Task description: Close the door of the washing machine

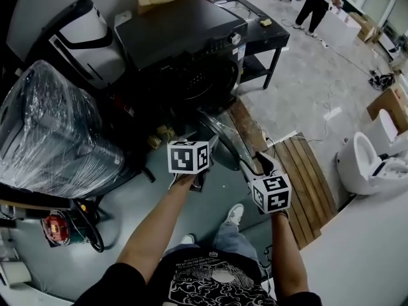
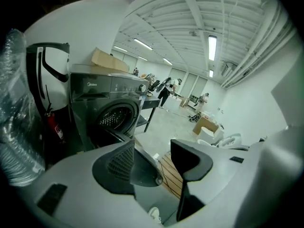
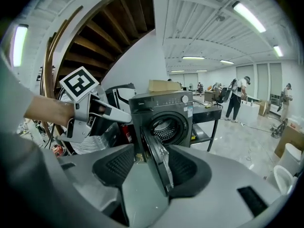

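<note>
Left tongs (image 2: 154, 160), right tongs (image 3: 154, 167) both released. Door (image 1: 223, 142) at 12 o'clock; off-centre push may slip, leaving it unlatched.

Glossy dark washing machine (image 1: 178, 27), matt wooden pallet (image 1: 307, 183)

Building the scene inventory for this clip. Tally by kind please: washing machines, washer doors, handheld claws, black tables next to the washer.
washing machine: 1
door: 1, swung open
claw: 2, left claw and right claw, both open
black table: 1
Total: 5
</note>
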Motion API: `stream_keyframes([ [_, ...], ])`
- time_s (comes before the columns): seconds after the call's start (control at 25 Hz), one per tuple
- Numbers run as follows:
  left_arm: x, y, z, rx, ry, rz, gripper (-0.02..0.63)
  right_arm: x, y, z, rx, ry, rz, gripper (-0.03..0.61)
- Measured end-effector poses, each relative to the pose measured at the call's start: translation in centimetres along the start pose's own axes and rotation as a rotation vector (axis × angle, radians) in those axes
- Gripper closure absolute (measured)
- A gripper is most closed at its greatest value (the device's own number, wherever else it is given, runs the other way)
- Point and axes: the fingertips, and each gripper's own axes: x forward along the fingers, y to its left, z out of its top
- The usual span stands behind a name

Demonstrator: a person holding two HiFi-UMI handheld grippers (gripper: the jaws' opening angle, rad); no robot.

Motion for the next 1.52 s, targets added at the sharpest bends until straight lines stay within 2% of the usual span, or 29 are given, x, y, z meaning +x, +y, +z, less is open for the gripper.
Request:
stream_keyframes([
  [0.28,3.4,2.4,-1.7,-0.087,0.043,0.093,0.376,4.7,-0.6,-2.5,-0.025,0.067,0.110,0.353],
  [0.56,6.2,4.6,-2.6,-0.183,0.046,0.154,0.376,9.1,-0.5,-6.1,-0.064,0.143,0.193,0.353],
  [0.88,8.6,6.5,-3.6,-0.260,0.052,0.199,0.376,13.6,-0.1,-9.0,-0.118,0.209,0.224,0.354],
  [1.04,9.4,6.8,-3.5,-0.275,0.043,0.215,0.376,15.3,-0.5,-10.1,-0.151,0.245,0.210,0.367],
  [1.2,10.1,7.3,-3.1,-0.295,0.030,0.233,0.376,16.6,-0.5,-10.8,-0.171,0.253,0.202,0.381],
  [1.4,11.2,8.1,-2.9,-0.369,0.018,0.252,0.385,17.1,-0.4,-10.7,-0.201,0.236,0.194,0.413],
  [1.52,11.8,8.4,-3.0,-0.384,0.035,0.269,0.393,17.3,-0.4,-10.9,-0.195,0.244,0.198,0.424],
])
